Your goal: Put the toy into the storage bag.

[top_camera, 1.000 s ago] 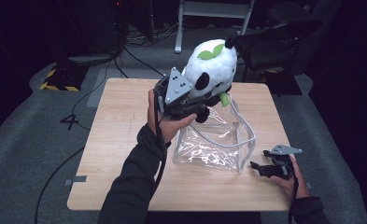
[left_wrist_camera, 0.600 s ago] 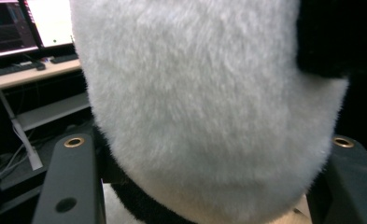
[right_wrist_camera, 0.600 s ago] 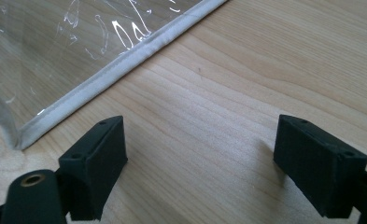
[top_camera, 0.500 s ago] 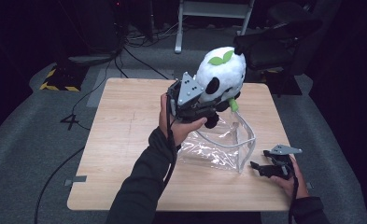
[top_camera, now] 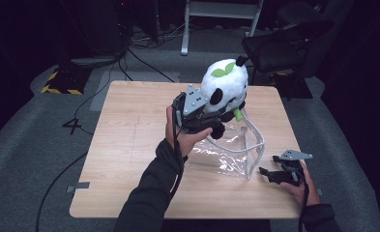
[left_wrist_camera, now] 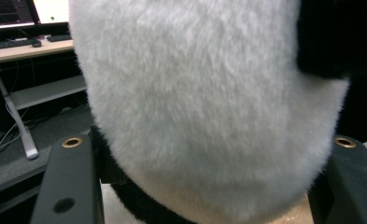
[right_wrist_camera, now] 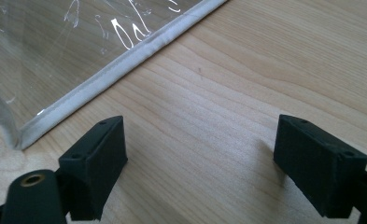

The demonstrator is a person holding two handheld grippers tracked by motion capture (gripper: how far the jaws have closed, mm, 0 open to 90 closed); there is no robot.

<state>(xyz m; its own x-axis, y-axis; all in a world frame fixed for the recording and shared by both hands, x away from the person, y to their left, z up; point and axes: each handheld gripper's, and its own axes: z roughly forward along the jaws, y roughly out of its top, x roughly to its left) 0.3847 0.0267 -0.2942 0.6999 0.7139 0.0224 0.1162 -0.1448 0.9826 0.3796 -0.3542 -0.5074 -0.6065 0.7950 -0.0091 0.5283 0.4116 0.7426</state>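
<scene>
High view shows the left claw (top_camera: 211, 113) clamped on a plush panda (top_camera: 225, 87), held above the far edge of a clear plastic bag (top_camera: 236, 150) that lies on the table (top_camera: 129, 145); the bag's white-trimmed mouth stands open just below the toy. Left gripper view has white fur bulging between the two black jaws, so the grip is on the soft body; the toy looks light, squashy and not fragile, and it will give under pressure rather than slip, so a hold across the middle of the body seems soundest. The bag is thin, limp and slick, best taken by its stiffer white rim. At the near right the right claw (top_camera: 270, 173) rests on the table with its jaws wide apart, holding nothing, just beside the bag's corner (right_wrist_camera: 24, 135).
</scene>
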